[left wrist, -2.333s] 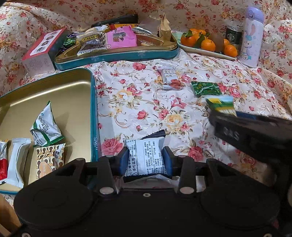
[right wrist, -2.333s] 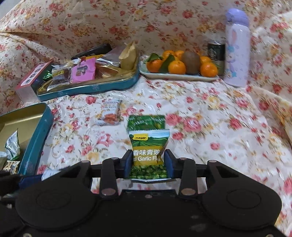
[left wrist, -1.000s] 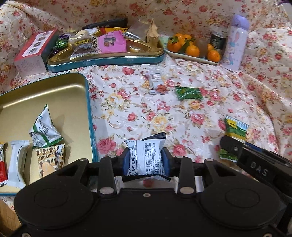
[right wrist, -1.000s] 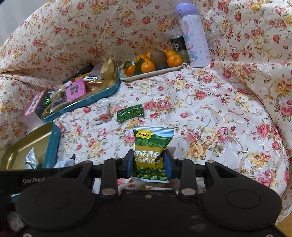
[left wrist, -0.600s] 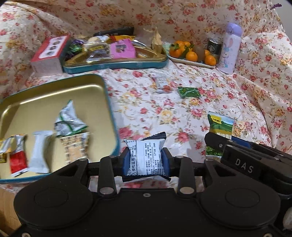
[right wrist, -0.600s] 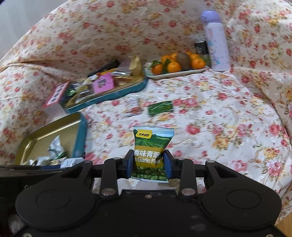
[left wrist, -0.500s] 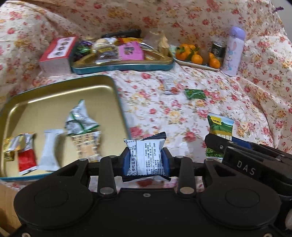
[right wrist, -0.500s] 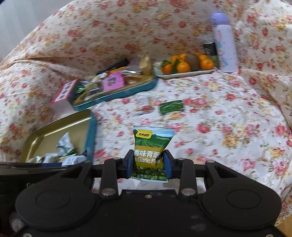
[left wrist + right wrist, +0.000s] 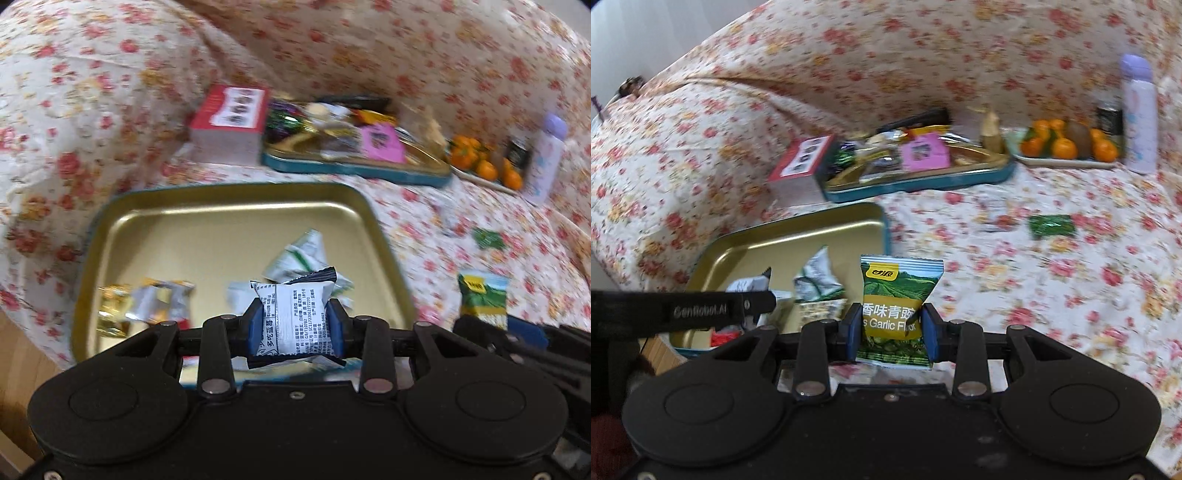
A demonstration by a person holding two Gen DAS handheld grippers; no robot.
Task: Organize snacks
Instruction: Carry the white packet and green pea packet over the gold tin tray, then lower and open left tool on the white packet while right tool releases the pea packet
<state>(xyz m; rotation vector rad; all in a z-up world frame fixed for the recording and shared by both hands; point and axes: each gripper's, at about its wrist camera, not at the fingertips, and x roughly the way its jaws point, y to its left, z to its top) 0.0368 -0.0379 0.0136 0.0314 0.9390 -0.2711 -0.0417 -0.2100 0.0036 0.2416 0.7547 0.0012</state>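
Observation:
My left gripper [image 9: 297, 326] is shut on a white snack packet with black print [image 9: 295, 314] and holds it above the near edge of the gold tray with a teal rim [image 9: 229, 218]. Several snack packets [image 9: 295, 258] lie in that tray. My right gripper [image 9: 891, 330] is shut on a green garlic pea packet [image 9: 897, 291], which also shows in the left wrist view [image 9: 482, 297], just right of the tray [image 9: 812, 229]. A dark green packet [image 9: 1051, 225] lies on the floral cloth.
A second teal tray [image 9: 923, 181] full of mixed snacks stands at the back, with a red and white box [image 9: 801, 158] to its left. A plate of oranges [image 9: 1067, 147], a dark can [image 9: 1110, 118] and a lilac bottle [image 9: 1139, 114] stand at the back right.
Both grippers have swung left with their packets. The left gripper now hangs over the gold tray; the right gripper has come up beside the tray's right edge.

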